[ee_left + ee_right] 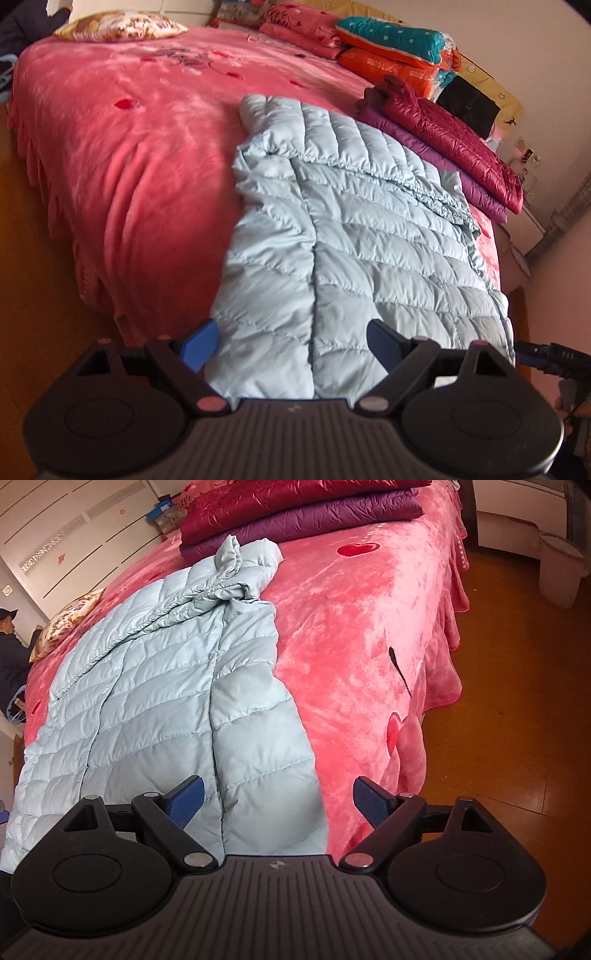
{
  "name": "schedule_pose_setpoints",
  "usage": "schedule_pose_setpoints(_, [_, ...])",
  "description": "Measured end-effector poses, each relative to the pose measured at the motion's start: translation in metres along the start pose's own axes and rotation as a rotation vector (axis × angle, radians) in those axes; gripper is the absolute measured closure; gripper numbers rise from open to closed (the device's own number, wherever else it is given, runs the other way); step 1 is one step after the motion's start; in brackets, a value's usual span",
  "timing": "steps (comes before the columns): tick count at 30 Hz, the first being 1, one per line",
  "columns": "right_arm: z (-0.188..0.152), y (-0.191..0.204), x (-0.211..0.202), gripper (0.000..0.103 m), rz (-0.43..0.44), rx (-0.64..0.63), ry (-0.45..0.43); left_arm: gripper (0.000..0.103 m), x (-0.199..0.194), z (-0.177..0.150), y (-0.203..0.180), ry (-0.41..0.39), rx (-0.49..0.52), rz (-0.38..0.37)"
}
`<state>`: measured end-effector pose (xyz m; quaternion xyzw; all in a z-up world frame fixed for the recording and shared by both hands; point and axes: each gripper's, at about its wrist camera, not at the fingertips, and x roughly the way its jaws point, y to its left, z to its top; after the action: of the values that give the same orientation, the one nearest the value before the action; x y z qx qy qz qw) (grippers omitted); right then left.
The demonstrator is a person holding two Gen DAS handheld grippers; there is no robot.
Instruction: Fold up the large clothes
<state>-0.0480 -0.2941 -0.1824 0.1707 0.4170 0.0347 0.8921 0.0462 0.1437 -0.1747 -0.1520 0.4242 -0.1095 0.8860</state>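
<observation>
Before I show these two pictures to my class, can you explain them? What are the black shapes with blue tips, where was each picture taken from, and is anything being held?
A person holds a handheld two-finger gripper in each hand; each carries a camera looking along its fingers. One picture comes from the left gripper, the other from the right gripper. Both stand open and hold nothing. On the pink bed lies a pale blue quilted jacket, partly folded. Beyond it sit folded red and purple jackets, then stacked bedding.

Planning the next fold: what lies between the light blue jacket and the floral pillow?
Only bare pink bedspread between the jacket and the pillow; the left wrist view shows it.
</observation>
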Motion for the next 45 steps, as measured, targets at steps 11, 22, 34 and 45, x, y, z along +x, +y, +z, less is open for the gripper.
schedule_pose_setpoints(11, [0.005, -0.004, 0.035, 0.0, 0.084, 0.064, 0.113, 0.015, 0.02, 0.0, 0.014, 0.076, -0.069, -0.072])
schedule_pose_setpoints(22, [0.0, -0.007, 0.04, 0.0, 0.187, 0.122, 0.183, 0.012, 0.031, -0.003, 0.02, 0.142, -0.111, -0.075])
schedule_pose_setpoints(34, [0.0, -0.007, 0.034, 0.0, 0.242, 0.13, 0.178, 0.003, 0.03, -0.005, 0.036, 0.176, -0.158, 0.023])
schedule_pose_setpoints(45, [-0.005, 0.003, 0.036, 0.0, 0.256, 0.069, 0.192, 0.009, 0.035, -0.008, 0.011, 0.232, -0.049, -0.1])
